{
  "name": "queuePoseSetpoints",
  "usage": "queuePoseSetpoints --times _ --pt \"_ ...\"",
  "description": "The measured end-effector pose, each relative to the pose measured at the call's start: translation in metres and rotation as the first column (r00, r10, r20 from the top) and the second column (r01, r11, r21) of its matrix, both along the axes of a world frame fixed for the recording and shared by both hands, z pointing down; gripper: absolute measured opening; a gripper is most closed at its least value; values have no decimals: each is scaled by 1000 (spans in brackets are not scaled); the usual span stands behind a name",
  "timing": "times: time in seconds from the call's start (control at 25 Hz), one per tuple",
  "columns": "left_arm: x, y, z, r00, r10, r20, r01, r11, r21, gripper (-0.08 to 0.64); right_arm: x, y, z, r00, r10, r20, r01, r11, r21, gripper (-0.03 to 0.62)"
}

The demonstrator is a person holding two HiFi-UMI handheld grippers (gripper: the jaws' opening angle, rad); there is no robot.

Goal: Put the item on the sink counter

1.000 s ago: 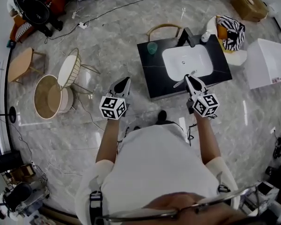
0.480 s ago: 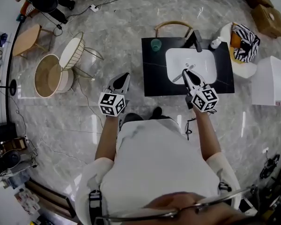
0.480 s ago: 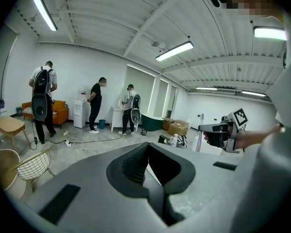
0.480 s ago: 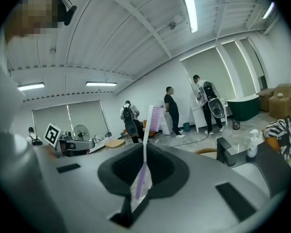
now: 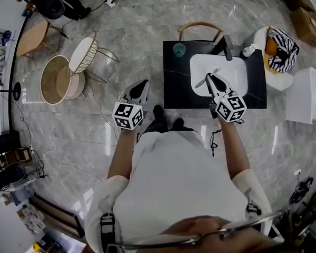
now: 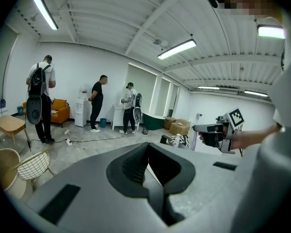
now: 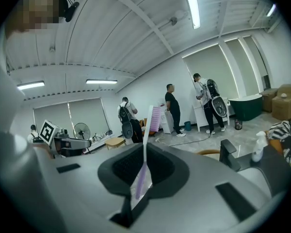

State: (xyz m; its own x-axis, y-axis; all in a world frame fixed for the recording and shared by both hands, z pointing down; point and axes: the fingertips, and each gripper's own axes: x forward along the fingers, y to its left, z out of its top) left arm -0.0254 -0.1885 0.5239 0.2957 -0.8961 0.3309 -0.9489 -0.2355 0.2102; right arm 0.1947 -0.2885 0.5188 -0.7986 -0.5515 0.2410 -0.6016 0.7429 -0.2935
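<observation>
The left gripper point(image 5: 139, 90) hangs by the person's side, jaws together on nothing. The right gripper point(image 5: 210, 81) is clamped on the toothbrush point(image 7: 145, 152), held over the white basin point(image 5: 233, 74). The carry looks nearly done; setting it on the black sink counter point(image 5: 175, 91) and letting go remain

A large open workroom or studio hall, not a home bathroom – the black sink counter point(image 5: 171, 88) with its white basin point(image 5: 233, 80) stands free in the middle of a polished marble-look floor point(image 5: 121, 30). Cables and a power strip point(image 5: 109, 3) trail along the floor's far edge, and cardboard boxes point(image 5: 308, 22) sit at its far-right corner. Overhead are strip lights point(image 6: 177, 49) on a ribbed white ceiling point(image 6: 111, 13) – beneath them stand people wearing backpacks point(image 6: 39, 101), an orange sofa point(image 6: 60, 111), a pedestal fan point(image 7: 79, 130) and a loose green bathtub point(image 7: 245, 106)
</observation>
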Motion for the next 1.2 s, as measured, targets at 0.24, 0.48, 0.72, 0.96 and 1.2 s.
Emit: queuePoseSetpoints --times 0.24,0.48,0.72,0.96,1.2 --pt "-12 -27 12 999 42 -23 -42 999 -10 5 -18 -21 9 999 36 -40 -36 999 -3 26" --pt "-24 -64 25 994 90 -55 -92 995 -23 5 -39 -54 22 992 55 -117 -54 998 11 26" --pt "-31 -95 39 987 130 -91 -135 990 -46 5 -66 -86 41 980 38 -196 -35 999 17 26" --pt "-33 -121 60 979 169 -112 -178 981 -76 5 -90 -118 63 973 32 -231 -32 999 2 26" --pt "-34 -133 77 973 183 -143 -198 975 -104 5 -107 -147 97 953 23 -301 -22 1000 6 26"
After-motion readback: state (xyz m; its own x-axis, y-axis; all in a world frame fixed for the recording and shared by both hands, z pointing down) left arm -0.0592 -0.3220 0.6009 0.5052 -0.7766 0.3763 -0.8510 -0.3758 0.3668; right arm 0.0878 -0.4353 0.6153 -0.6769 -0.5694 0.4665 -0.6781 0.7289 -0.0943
